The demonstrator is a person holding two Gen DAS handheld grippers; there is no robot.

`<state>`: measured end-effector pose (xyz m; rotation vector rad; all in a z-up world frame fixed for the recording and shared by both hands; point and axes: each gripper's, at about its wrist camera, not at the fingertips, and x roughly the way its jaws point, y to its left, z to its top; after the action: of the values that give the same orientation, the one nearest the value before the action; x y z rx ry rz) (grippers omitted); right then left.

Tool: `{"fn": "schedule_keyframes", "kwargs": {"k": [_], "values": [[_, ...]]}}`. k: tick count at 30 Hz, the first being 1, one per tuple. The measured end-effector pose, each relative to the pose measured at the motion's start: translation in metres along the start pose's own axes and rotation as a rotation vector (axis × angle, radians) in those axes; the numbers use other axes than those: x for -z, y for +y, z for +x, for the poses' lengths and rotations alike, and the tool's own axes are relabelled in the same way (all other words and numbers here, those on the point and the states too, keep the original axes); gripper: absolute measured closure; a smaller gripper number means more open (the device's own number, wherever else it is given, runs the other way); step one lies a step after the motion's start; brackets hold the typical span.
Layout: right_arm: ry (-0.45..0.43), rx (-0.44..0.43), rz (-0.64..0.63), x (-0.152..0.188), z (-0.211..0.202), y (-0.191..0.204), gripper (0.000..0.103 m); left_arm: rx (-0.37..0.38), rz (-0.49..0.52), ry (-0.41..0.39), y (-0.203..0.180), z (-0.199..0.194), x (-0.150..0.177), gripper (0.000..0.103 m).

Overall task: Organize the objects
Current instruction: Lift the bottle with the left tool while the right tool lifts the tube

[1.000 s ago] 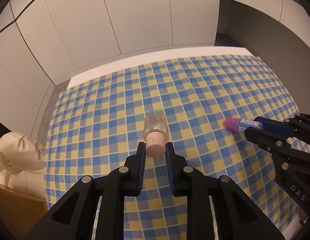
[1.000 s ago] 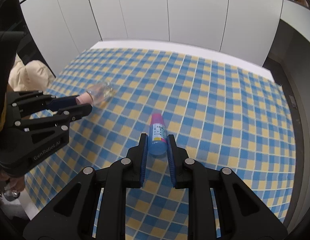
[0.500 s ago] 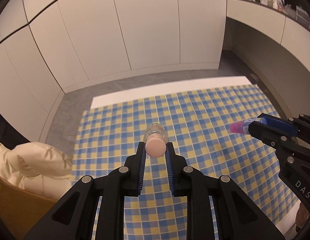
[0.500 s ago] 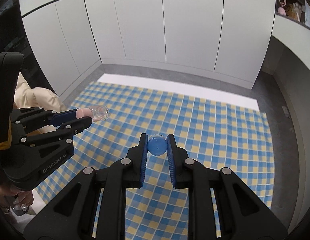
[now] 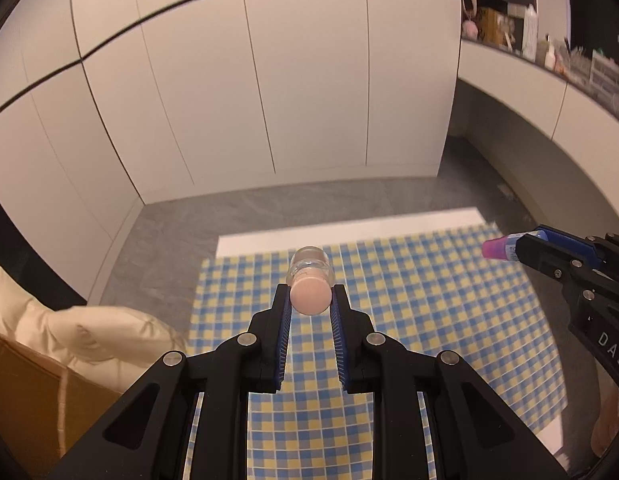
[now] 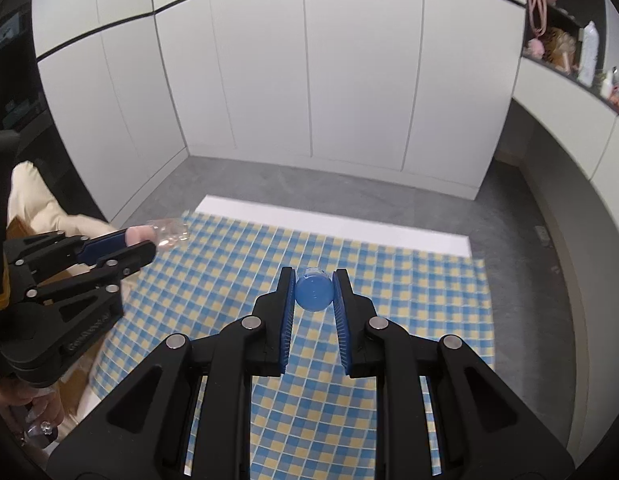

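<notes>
My left gripper [image 5: 310, 298] is shut on a small clear bottle with a pale pink cap [image 5: 310, 294], held in the air high above the blue and yellow checked tablecloth [image 5: 429, 320]. My right gripper [image 6: 314, 290] is shut on a blue bottle [image 6: 314, 293], seen end on, also well above the cloth. In the left wrist view the right gripper [image 5: 525, 246] comes in from the right with the blue bottle's pink cap [image 5: 494, 248] sticking out. In the right wrist view the left gripper [image 6: 139, 242] holds the clear bottle [image 6: 167, 234] at the left.
A cream cushion [image 5: 89, 340] lies on a brown box [image 5: 25, 396] left of the table. White cabinet doors [image 5: 269, 100] stand beyond a strip of grey floor [image 5: 169, 232]. A curved shelf with small items [image 5: 549, 56] runs along the right. A person's hand [image 6: 37, 420] holds the left gripper.
Both grippers have risen from just above the cloth, each carrying its bottle; the table now looks smaller and farther below, and floor and cabinets fill more of both views.
</notes>
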<state>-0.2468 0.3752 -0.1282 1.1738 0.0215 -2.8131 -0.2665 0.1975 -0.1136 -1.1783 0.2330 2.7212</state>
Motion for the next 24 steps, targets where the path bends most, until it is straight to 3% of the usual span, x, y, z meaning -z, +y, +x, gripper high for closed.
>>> {"fn": "schedule_keyframes", "kwargs": {"k": [8, 17, 24], "values": [[-0.062, 0.07, 0.012, -0.043, -0.057, 0.005, 0.083, -0.042, -0.037, -0.078, 0.016, -0.062, -0.037, 0.084], [-0.099, 0.164, 0.031, -0.075, -0.11, 0.013, 0.083, -0.089, -0.069, -0.113, 0.03, -0.116, -0.065, 0.084], [-0.141, 0.158, 0.019, -0.091, -0.153, 0.025, 0.083, -0.102, -0.08, -0.138, 0.034, -0.148, -0.074, 0.084]]}}
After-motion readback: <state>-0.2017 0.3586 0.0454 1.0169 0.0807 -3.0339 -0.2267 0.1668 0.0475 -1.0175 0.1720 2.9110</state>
